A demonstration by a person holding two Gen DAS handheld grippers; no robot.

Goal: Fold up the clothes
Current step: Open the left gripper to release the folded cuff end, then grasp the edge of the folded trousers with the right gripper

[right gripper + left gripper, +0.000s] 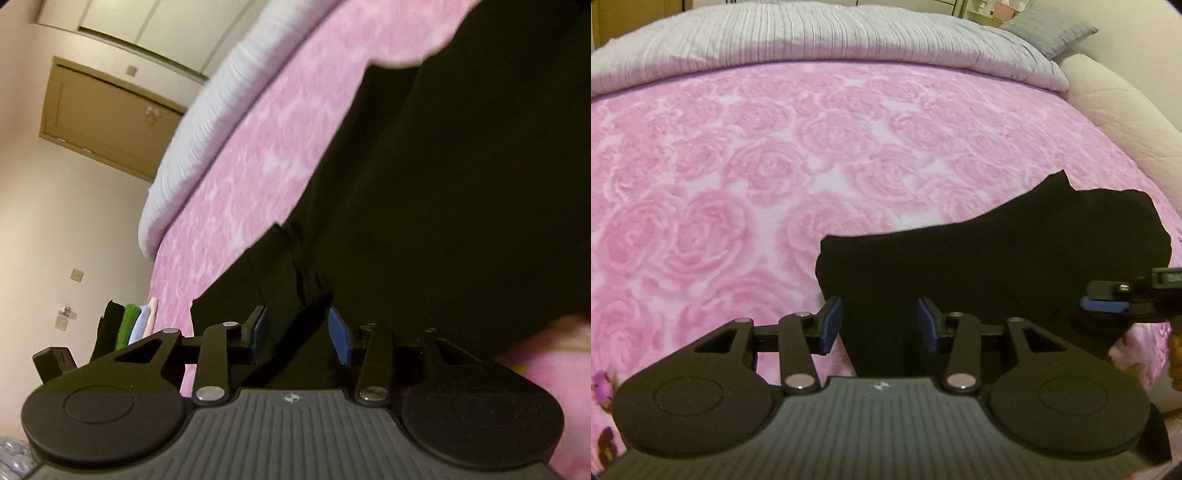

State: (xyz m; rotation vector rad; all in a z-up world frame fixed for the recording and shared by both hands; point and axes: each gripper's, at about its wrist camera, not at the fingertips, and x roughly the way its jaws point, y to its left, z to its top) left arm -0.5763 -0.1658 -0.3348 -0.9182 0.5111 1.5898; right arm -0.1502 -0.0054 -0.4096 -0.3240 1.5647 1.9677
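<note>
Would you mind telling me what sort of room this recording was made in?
Most likely a bedroom: a bed with a pink rose-patterned blanket, a grey quilt and a pillow at its far end, plus a stack of folded clothes.

Pink bedspread (pixel 738 184) lies bare left of black garment (pixel 960 266).
</note>
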